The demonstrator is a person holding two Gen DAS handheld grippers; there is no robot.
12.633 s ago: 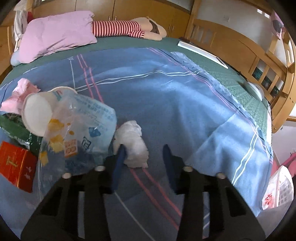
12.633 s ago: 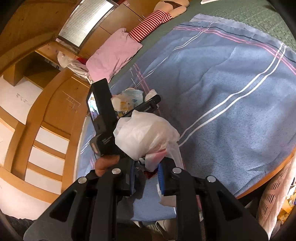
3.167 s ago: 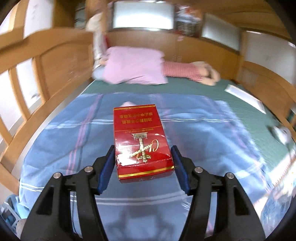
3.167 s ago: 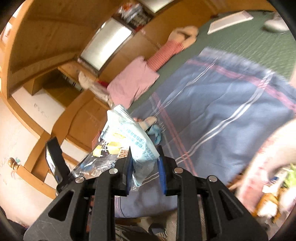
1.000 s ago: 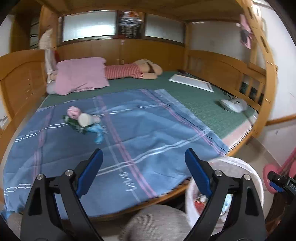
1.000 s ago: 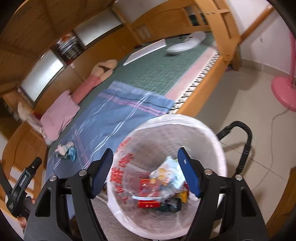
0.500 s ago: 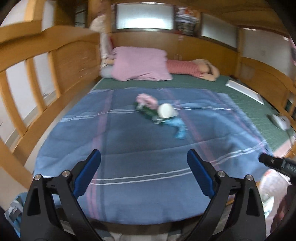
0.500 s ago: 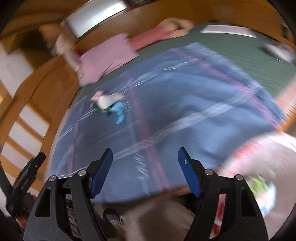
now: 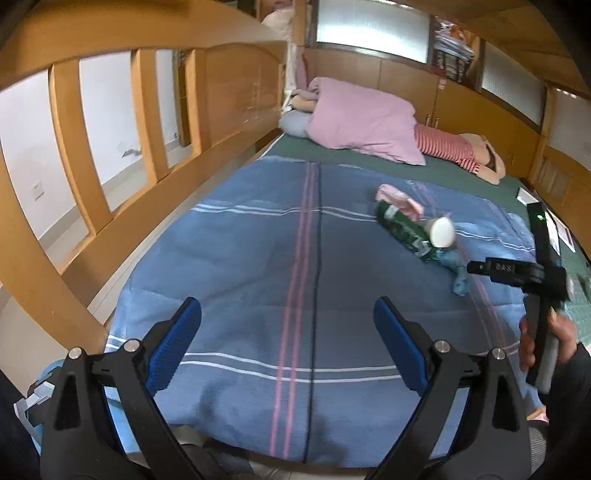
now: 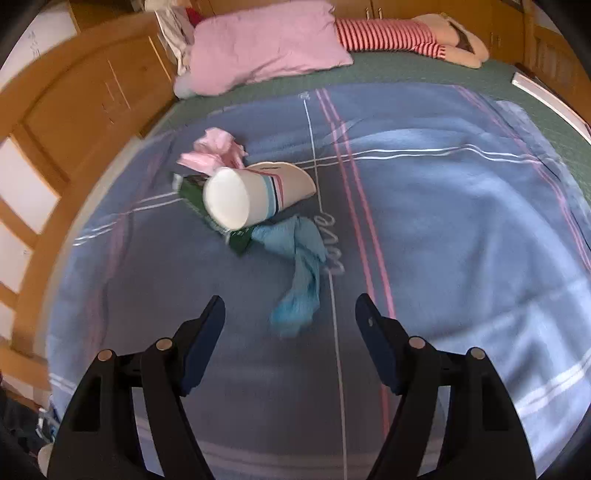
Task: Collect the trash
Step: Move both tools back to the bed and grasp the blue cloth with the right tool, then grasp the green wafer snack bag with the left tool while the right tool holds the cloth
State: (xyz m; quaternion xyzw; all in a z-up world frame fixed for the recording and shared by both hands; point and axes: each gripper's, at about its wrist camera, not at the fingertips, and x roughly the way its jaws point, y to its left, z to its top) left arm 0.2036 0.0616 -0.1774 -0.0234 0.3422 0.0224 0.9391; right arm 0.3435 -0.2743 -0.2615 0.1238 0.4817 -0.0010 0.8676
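A small heap of trash lies on the blue striped blanket (image 10: pixel 424 229): a white paper cup (image 10: pixel 251 195) on its side, a green wrapper (image 10: pixel 236 236) under it, crumpled pink paper (image 10: pixel 214 149) behind it and a crumpled light-blue piece (image 10: pixel 301 266) in front. My right gripper (image 10: pixel 290 325) is open and empty, just short of the light-blue piece. My left gripper (image 9: pixel 286 339) is open and empty over the blanket's near end, well short of the heap. In the left wrist view the cup (image 9: pixel 441 232), wrapper (image 9: pixel 400 229) and pink paper (image 9: pixel 399 197) lie far right.
A pink pillow (image 10: pixel 266 44) and a striped doll (image 10: pixel 388 35) lie at the head of the bed. A wooden rail (image 9: pixel 122 122) runs along the left side. The hand holding the right gripper's handle (image 9: pixel 539 280) shows at the right of the left wrist view.
Both grippers have swung away from the white trash basket and back over the bed. The right gripper has come close to the trash heap. Both stay open and empty.
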